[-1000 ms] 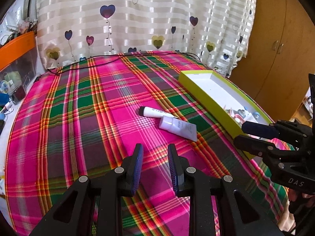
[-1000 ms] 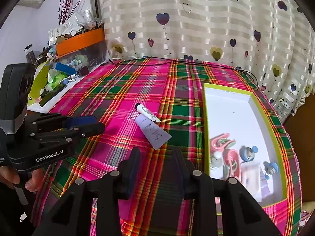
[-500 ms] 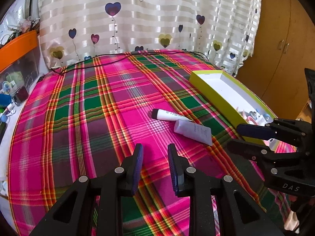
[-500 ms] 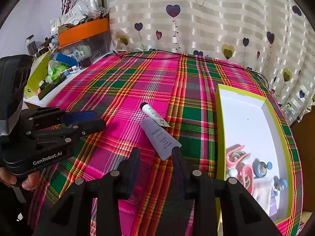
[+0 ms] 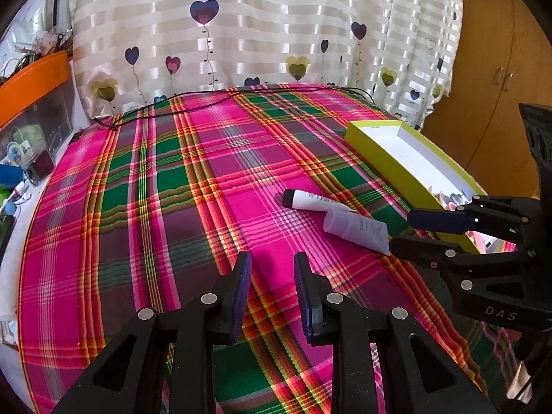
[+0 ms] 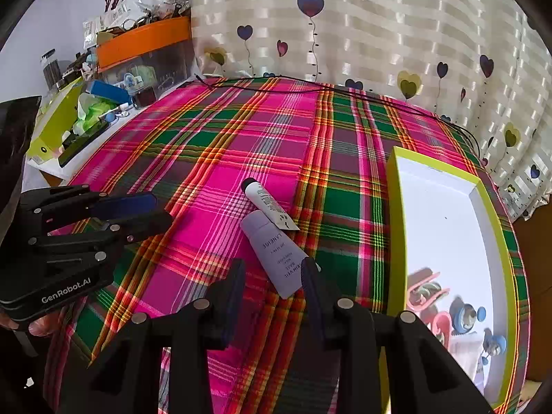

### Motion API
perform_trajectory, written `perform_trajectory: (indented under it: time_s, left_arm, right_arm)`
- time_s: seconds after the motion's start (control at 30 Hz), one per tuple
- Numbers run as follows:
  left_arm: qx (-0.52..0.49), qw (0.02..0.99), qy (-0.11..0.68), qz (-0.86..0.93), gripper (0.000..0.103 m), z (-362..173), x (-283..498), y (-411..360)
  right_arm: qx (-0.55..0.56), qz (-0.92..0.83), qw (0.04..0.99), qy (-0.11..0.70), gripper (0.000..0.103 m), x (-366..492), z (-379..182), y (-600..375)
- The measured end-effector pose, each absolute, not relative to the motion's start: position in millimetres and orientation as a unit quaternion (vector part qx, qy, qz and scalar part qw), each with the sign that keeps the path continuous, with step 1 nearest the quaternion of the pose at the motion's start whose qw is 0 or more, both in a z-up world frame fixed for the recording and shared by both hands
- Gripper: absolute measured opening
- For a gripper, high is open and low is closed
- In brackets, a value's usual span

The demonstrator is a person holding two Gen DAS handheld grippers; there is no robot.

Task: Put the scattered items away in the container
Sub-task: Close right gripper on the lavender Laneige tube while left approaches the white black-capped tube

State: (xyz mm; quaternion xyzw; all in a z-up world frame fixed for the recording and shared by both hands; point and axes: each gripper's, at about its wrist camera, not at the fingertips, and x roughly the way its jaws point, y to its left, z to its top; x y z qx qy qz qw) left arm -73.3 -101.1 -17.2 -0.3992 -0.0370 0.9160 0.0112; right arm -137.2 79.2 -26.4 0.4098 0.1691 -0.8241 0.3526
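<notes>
Two tubes at centre frame on my plaid bench: lilac tube (image 6: 274,253), cap toward upper left; white tube (image 6: 267,203), black cap likewise. One yellow-green box (image 6: 393,227), right. Both grippers' fingers parted, empty: right gripper (image 6: 272,276), left gripper (image 5: 272,276).

A heart-print curtain (image 5: 262,31) hangs behind the plaid tablecloth (image 5: 165,186), crossed by a black cable (image 5: 214,98).
</notes>
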Motion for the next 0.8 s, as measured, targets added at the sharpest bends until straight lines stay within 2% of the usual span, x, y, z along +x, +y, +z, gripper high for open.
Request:
perform_trajectory:
  time_s: [0.67,0.8]
  left_arm:
    - [-0.405,0.005,-0.043,0.913,0.026,-21,-80,-114]
    - [-0.405,0.007,-0.043,0.913,0.026,-20,-82,-116]
  right_arm:
    - [0.443,-0.795,0.355,0.216,0.034,-164,-44,52]
    - [0.449,-0.786,0.356,0.232,0.039,-169,-47,46]
